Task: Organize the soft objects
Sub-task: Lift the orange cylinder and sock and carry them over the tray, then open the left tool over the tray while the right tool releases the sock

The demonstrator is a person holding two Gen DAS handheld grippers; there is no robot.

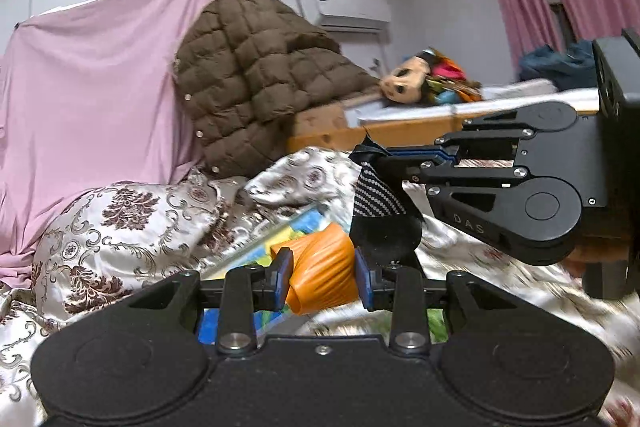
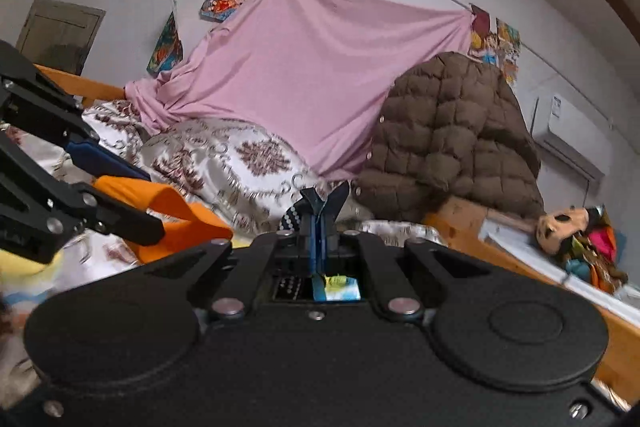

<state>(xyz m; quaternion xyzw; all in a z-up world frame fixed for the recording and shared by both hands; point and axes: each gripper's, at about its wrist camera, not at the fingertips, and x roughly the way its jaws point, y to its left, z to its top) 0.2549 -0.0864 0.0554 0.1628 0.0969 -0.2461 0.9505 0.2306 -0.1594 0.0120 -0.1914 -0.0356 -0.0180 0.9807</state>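
In the left wrist view my left gripper (image 1: 323,263) is shut on an orange ribbed soft piece (image 1: 320,281), with both blue pads pressing its sides above the bed. My right gripper (image 1: 384,157) comes in from the right, level and shut on the top edge of a black cloth with white dots (image 1: 378,199). The cloth hangs down just behind the orange piece. In the right wrist view my right gripper (image 2: 319,215) pinches the dotted cloth (image 2: 292,219), a dark corner sticking up past the pads. The left gripper (image 2: 152,199) holds the orange piece (image 2: 192,223) at the left.
A patterned satin quilt (image 1: 120,227) covers the bed, with a colourful flat sheet (image 1: 288,235) lying on it. A brown puffer jacket (image 1: 248,75) and a pink sheet (image 1: 92,87) hang behind. A wooden bed frame (image 1: 400,135) holds a plush toy (image 1: 404,83) among bright clutter.
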